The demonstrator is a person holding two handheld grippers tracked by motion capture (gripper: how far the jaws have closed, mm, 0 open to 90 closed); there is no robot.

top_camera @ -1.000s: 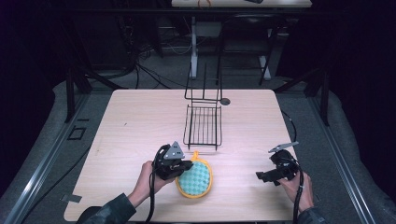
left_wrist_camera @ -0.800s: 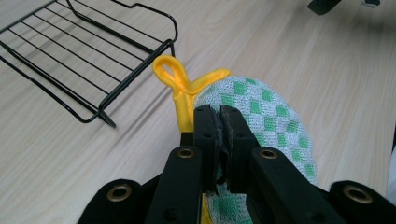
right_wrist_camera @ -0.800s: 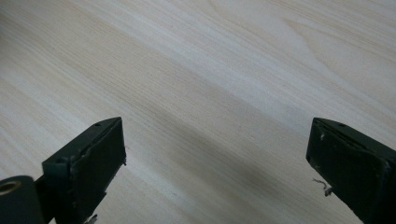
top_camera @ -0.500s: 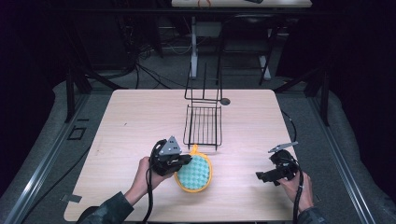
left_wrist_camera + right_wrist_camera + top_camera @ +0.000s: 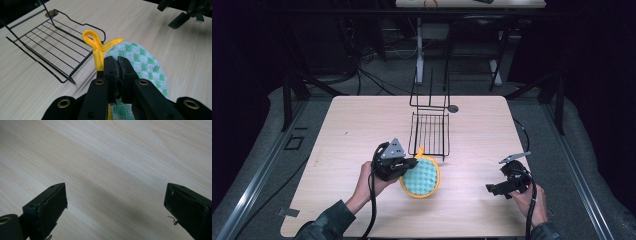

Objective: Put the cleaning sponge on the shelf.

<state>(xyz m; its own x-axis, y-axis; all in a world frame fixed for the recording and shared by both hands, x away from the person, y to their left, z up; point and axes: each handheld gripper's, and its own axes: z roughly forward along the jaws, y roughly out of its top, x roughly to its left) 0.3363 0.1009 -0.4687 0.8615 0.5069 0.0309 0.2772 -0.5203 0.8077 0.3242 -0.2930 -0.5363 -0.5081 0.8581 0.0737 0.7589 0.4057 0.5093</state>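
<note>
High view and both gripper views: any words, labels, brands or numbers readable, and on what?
None can be read. The round green-checked pot holder with yellow trim, the black wire rack, the light wooden table and both grippers carry no legible text.

The high view looked down on the whole tabletop (image 5: 362,125); both gripper views sat close above it, sharing its wood.

A pale wooden table (image 5: 362,125) stands on a grey floor (image 5: 272,150) in a dark room. Behind it, cables (image 5: 372,80) trail around black frame legs (image 5: 287,95), and another table (image 5: 512,3) shows at the top edge.
</note>
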